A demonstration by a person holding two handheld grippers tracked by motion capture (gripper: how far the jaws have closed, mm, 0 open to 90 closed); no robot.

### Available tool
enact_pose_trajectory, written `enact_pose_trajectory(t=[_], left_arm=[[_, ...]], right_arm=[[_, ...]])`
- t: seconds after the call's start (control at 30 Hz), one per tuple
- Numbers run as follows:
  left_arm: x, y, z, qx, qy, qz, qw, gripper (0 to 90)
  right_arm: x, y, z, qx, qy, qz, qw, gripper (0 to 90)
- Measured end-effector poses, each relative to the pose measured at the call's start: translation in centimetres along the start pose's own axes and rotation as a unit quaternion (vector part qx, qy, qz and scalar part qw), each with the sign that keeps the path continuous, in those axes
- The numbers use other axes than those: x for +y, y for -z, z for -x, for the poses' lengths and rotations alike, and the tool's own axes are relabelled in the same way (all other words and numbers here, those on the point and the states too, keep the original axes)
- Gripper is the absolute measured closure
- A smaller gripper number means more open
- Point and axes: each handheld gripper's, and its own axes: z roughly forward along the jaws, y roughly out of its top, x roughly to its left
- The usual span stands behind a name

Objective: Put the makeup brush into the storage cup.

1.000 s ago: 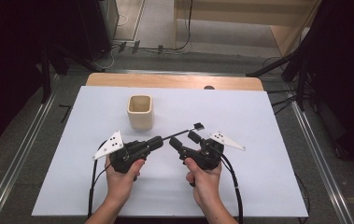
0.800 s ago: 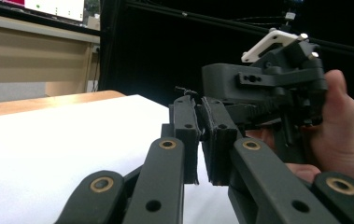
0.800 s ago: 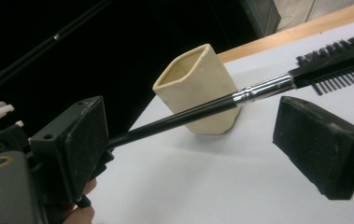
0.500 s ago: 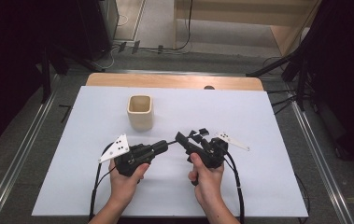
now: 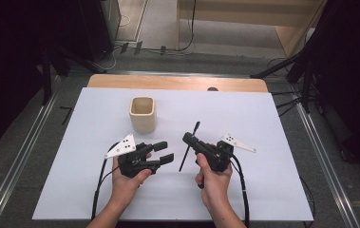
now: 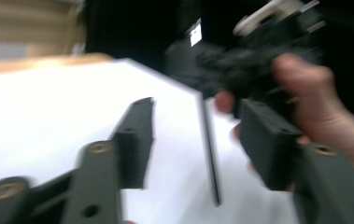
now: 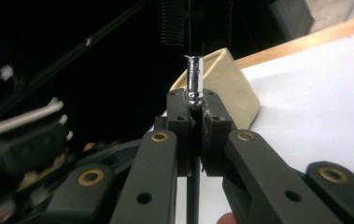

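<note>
- Your right gripper (image 5: 191,140) is pinching the thin black brush (image 5: 188,147) by its handle, jaws having just been closing onto it; in the right gripper view the pads are pressing either side of the metal ferrule (image 7: 194,86), bristles pointing up and away.
- Your left gripper (image 5: 164,152) is standing spread, its jaws having just been opening, with nothing between them; the brush is hanging just beyond its jaws, so it looks as if you are handing the brush across.
- The brush is hovering tilted over the white worktop (image 5: 263,123), between your two hands.
- The beige cup (image 5: 143,114) is waiting upright ahead of your left hand, probably the brush's destination.
</note>
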Motion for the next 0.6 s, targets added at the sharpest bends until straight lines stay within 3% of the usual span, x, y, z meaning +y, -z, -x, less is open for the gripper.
enact_pose_trajectory(t=[0.13,0.27,0.4,0.6], left_arm=[[-0.1,-0.6,0.3,0.010,-0.003,-0.027,0.9996,45.0],[-0.1,-1.1,0.9,0.003,-0.006,-0.043,0.9991,48.2],[0.0,-1.5,1.5,-0.014,-0.008,-0.049,0.9987,51.0],[0.0,-1.8,1.8,-0.008,-0.007,-0.058,0.9983,57.2]], right_arm=[[0.2,-0.3,-1.4,-0.011,0.068,-0.012,0.9975,86.6],[0.0,-0.6,-2.5,-0.013,0.119,-0.021,0.9926,86.6],[-0.2,-0.8,-2.8,-0.007,0.130,-0.023,0.9913,86.6],[-0.4,-1.1,-3.1,0.012,0.131,-0.024,0.9911,86.6]])
